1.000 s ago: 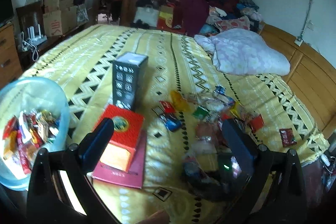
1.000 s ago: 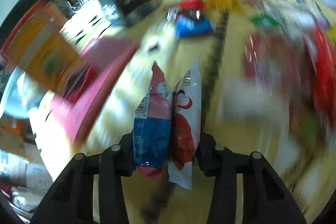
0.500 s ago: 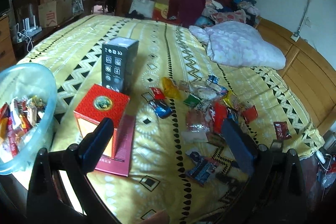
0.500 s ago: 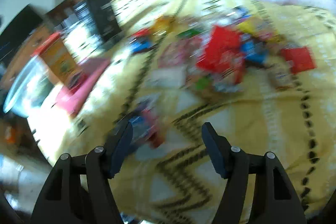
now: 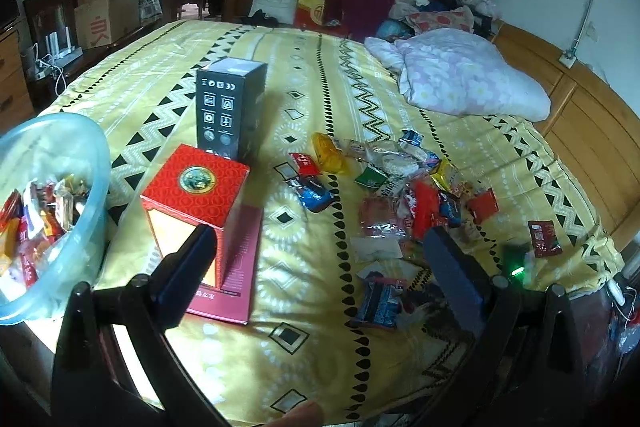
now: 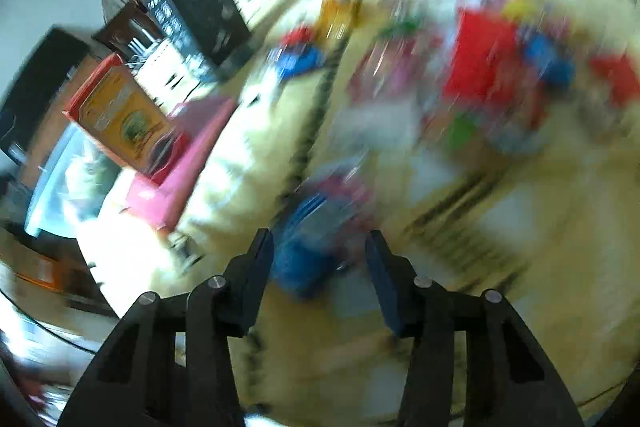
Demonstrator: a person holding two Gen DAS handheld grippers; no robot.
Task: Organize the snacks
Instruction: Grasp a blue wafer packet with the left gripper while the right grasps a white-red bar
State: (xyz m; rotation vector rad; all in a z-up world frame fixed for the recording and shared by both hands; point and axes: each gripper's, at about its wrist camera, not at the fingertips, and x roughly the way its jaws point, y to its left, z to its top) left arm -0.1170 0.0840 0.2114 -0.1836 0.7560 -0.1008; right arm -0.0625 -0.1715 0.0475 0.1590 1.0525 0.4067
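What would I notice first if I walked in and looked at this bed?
A colourful pile of snack packets spread across the yellow patterned bedspread. To its left stand a tall black box and a red box, with a clear blue tub of snacks at the left edge.

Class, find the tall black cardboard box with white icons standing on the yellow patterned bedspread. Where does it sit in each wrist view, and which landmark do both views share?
Left wrist view: tall black cardboard box stands left of centre, upper middle.
Right wrist view: it is upper left, tilted and blurred.
Shared landmark: the red square box, just in front of it.
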